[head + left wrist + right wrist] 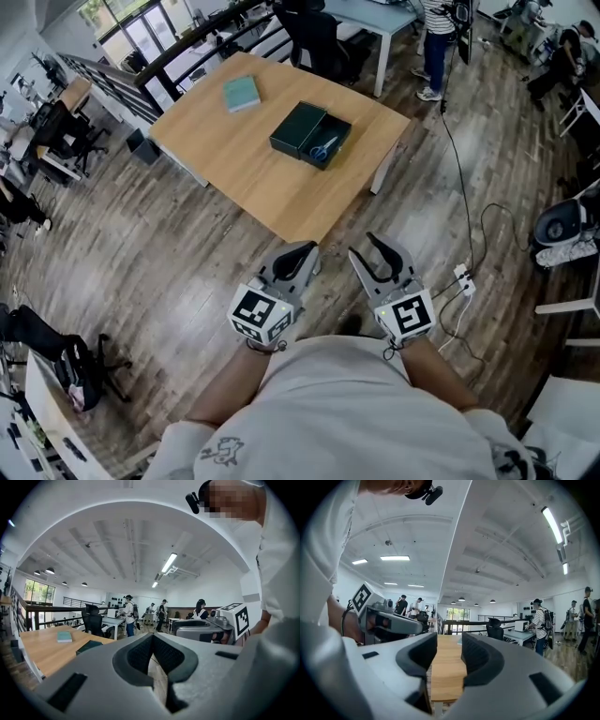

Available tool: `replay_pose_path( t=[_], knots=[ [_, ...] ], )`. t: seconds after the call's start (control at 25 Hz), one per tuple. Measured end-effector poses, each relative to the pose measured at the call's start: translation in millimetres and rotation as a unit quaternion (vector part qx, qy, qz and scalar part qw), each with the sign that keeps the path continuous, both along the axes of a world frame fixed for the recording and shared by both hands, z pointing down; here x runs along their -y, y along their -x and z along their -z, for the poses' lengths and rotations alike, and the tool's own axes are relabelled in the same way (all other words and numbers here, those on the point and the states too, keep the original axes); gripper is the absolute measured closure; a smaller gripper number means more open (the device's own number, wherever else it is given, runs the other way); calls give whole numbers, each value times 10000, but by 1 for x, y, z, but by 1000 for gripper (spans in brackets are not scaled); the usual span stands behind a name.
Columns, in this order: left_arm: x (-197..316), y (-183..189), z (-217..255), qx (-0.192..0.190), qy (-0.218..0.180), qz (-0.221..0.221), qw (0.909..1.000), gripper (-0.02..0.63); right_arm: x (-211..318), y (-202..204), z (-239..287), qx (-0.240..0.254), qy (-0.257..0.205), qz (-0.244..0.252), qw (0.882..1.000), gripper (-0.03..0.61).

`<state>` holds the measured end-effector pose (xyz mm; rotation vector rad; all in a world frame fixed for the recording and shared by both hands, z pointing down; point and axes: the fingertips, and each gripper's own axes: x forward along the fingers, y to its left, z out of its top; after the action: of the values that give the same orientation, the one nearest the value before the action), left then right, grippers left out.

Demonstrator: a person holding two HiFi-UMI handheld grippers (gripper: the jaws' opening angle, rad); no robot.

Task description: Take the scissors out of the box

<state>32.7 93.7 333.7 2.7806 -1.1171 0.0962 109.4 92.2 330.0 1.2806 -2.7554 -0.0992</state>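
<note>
Approach step: both tools were held near the body, well short of the counter [253, 178]. The left tool [296, 255] was pinched shut and empty. The right tool [367, 247] gaped wide, also empty. Likely best: carry the right tool to the open box [298, 127] and lower it square over the scissors [323, 148] in the box's right half. Count: two tools, one teal pad [241, 93], one box, one scissors.
</note>
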Motion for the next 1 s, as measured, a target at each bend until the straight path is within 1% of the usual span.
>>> replay_pose_path(
  t=[0.24, 0.48, 0.76, 1.0],
  knots=[
    [19, -24, -5, -20, 28, 140, 9999, 609, 14, -34, -4, 31, 28, 19, 10000, 396],
    [32, -46, -12, -15, 101, 124, 9999, 609, 22, -58, -13, 45, 126, -10, 9999, 391],
    [52, -57, -14, -57, 135, 21, 9999, 609, 40, -64, -22, 43, 266, -52, 9996, 390],
    [81, -45, -18, -127, 187, -52, 9997, 609, 67, -48, -22, -21, 274, 5, 9996, 388]
  ],
)
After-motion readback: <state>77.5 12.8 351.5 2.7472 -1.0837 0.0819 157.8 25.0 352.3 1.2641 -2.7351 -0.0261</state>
